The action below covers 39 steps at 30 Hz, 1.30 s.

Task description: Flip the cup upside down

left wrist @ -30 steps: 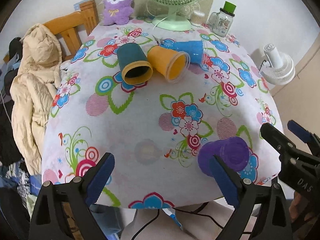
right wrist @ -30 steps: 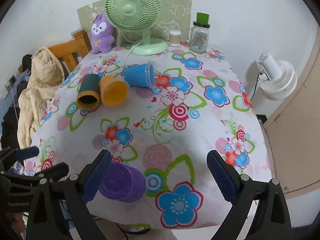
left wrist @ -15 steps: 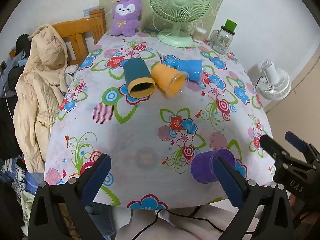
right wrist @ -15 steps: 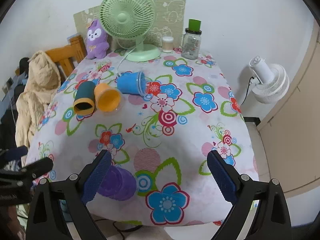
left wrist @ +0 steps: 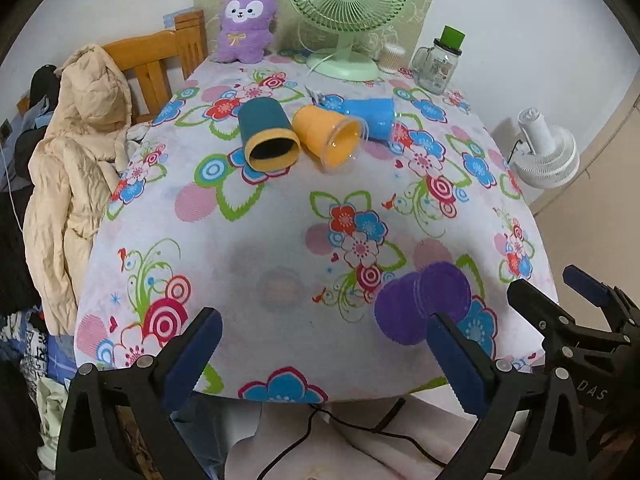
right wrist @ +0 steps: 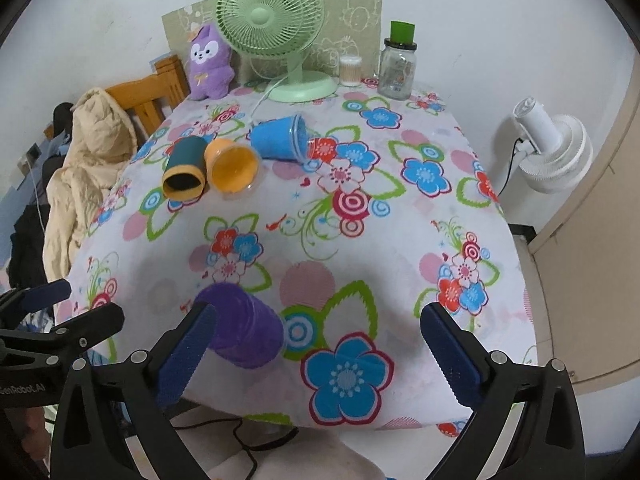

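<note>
Several cups lie on their sides on the floral tablecloth. A purple cup lies near the front edge. A dark teal cup, an orange cup and a blue cup lie further back. My left gripper is open and empty over the front edge, the purple cup just beyond its right finger. My right gripper is open and empty, the purple cup by its left finger. It also shows in the left wrist view.
A green desk fan, purple plush toy, glass jar and small container stand at the table's back. A wooden chair with a beige jacket is at the left. A white fan stands on the right.
Both grippers have pulled back and risen, then settled; the view now shows more of the table. The cups have not moved. Both grippers stay open.
</note>
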{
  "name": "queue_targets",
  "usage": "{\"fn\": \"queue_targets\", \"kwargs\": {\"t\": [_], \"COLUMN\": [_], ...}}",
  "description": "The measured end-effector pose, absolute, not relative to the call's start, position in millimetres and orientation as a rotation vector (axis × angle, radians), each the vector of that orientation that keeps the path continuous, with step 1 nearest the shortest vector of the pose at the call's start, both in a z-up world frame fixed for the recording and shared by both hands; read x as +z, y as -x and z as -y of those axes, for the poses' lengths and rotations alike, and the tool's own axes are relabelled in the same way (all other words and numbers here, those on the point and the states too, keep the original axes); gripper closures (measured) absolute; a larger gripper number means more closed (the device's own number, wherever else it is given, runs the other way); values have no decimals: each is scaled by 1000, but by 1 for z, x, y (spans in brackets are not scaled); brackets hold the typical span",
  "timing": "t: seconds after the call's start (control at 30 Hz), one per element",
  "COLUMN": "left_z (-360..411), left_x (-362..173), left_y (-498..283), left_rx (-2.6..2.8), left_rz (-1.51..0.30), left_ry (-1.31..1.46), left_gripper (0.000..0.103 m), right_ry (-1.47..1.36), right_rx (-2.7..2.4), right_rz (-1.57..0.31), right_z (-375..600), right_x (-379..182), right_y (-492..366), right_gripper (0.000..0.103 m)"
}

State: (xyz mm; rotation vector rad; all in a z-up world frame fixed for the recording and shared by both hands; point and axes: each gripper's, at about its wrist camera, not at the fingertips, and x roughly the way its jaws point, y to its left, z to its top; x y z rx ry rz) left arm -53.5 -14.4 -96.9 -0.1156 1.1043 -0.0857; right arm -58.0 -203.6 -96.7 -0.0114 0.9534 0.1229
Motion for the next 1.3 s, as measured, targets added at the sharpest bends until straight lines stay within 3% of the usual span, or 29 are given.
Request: {"fn": "queue_targets", "kwargs": {"t": [1.3], "left_z": [16], "left_x": [-75], "left_y": [65], "left_rx": [-69], "left_rz": [-1016], "left_ry": [106], "left_gripper": [0], "right_ry": [4], "right_rx": [73], "right_rz": [-892], "right_z": [205], "right_x": [-78], "right_y": [81], "right_gripper": [0]}}
